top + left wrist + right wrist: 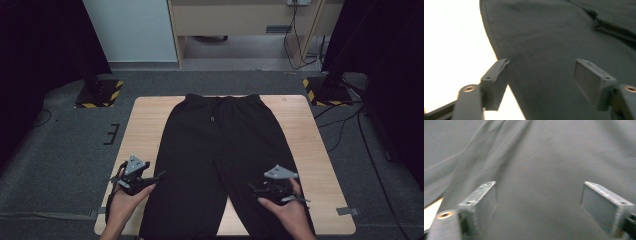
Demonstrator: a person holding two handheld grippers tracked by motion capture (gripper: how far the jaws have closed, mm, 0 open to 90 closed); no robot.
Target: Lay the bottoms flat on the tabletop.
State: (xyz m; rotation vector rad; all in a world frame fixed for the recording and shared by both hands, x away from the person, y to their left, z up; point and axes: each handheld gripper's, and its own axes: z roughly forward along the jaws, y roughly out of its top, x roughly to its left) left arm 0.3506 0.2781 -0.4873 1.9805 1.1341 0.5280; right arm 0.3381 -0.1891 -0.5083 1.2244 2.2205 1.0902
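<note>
Black knit trousers (220, 160) are lying flat on the wooden bench (145, 125), waistband and drawstring at the far edge, both legs running toward me and hanging slightly past the near edge. Fabric is looking soft, light and limp w/ no stiffness: I'm judging it will drape, crease and slide on the smooth wood rather than keep any shape, so nothing fragile here, but a pinch on a single layer may drag the rest unevenly. Best hold, I'm reckoning, is at a seam or outer leg edge, taking both layers, one point per side at matching height.

Left hand-held gripper (150, 177) is sitting just beside the outer edge of the left leg, approx. level, pointing inward across the bench; in the left gripper view its jaws are standing wide apart w/ the cloth edge (499, 50) lying beneath and between them, pads not pressing on anything. Right hand-held gripper (260, 190) is hovering over the right leg, also pointing inward; in the right gripper view the jaws are spread wide over plain cloth (539, 170), holding nothing. Both forearms are coming in from the near side, wrists roughly flat, grey plates facing up.
</note>
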